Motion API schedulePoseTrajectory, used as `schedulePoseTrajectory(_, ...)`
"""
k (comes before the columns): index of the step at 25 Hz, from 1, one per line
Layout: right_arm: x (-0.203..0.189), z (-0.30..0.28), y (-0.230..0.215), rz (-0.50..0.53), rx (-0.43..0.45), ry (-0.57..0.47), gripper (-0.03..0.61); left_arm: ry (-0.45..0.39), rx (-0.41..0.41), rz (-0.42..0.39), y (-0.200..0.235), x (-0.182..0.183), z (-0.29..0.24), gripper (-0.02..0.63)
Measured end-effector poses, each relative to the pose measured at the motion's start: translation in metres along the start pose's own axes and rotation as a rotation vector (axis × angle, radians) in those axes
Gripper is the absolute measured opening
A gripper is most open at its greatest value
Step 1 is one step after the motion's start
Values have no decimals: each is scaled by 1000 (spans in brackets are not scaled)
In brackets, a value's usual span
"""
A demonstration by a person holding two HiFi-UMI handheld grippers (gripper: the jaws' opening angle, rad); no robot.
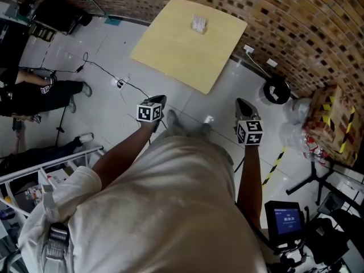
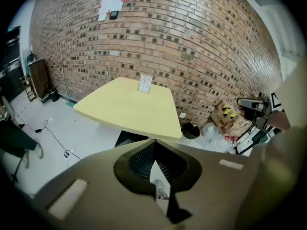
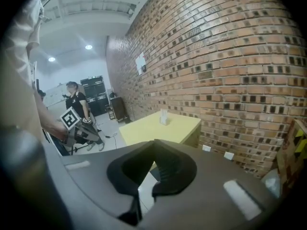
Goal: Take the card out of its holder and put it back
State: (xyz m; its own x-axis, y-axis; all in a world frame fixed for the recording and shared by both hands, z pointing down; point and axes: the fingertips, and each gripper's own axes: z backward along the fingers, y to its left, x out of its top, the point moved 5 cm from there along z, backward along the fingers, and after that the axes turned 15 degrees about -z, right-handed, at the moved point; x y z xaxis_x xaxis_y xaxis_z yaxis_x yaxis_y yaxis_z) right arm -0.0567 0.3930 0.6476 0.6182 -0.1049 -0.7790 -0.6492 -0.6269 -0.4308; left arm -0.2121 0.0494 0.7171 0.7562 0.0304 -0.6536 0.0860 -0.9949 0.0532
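A clear card holder [image 1: 199, 23] with a white card in it stands near the far edge of the yellow table [image 1: 182, 50], close to the brick wall. Both grippers hang well short of the table, over the white floor in front of the person. My left gripper [image 1: 160, 99] is shut, jaws meeting at the tip with nothing between them [image 2: 153, 141]. My right gripper [image 1: 243, 102] is likewise shut and empty [image 3: 154, 142]. The left gripper view shows the card holder [image 2: 145, 83] far ahead on the table [image 2: 124, 110]; the right gripper view shows the holder [image 3: 164, 117] too.
A brick wall [image 1: 296, 21] runs behind the table. A black bin [image 1: 277, 90], plastic bags and a taped cardboard box [image 1: 333, 121] lie to the right. Cables [image 1: 105, 73] cross the floor at left, near a seated person [image 1: 34, 92]. A small screen [image 1: 287, 220] stands lower right.
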Motion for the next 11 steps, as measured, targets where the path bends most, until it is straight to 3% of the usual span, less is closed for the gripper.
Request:
schedulePoseTrajectory(5, -7, 15, -6, 21, 3, 16, 2, 6, 22, 119, -1, -20, -5, 15)
schedulePoseTrajectory(11, -3, 20, -9, 51, 1, 20, 2, 30, 23, 75, -1, -28, -13, 15)
